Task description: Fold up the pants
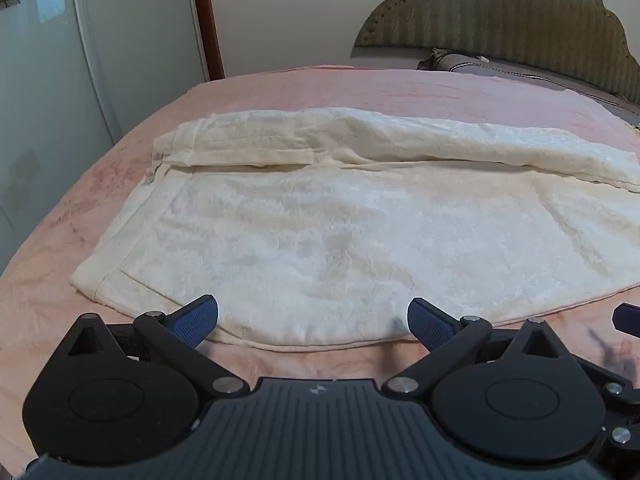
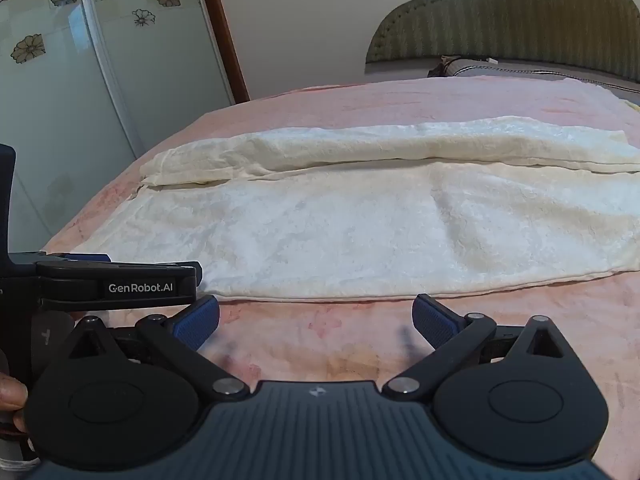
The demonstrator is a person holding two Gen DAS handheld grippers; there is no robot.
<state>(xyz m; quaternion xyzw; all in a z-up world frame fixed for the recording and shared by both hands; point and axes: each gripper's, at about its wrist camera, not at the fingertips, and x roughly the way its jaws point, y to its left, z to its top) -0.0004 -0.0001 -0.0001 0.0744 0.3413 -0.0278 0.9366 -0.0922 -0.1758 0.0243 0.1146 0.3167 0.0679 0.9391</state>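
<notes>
So far, the pants (image 1: 320, 232) lie spread flat across the pink blanket (image 1: 340, 88) on the bed, running left to right in front of me, cream and fuzzy. One leg looks laid over along the far edge, making a raised band there, so I judge the first lengthwise fold at most half done; the near leg is a single wide layer and the pants are at full length.

My left gripper (image 1: 313, 322) hangs at the near hem with its jaws spread wide, the blue pads (image 1: 192, 320) just over the cloth's edge, nothing pinched between them. My right gripper (image 2: 316, 320) is equally wide open and holds nothing; it sits over bare blanket, just short of the near edge of the pants (image 2: 360, 232). In the right view the left gripper's body (image 2: 116, 286) shows side-on beside mine.

What is left, as I read it: grab the near edge at two spots, carry it over to the far band, then fold the long strip across its length. The headboard (image 2: 520, 20) and wardrobe doors (image 2: 80, 80) stay well clear.
</notes>
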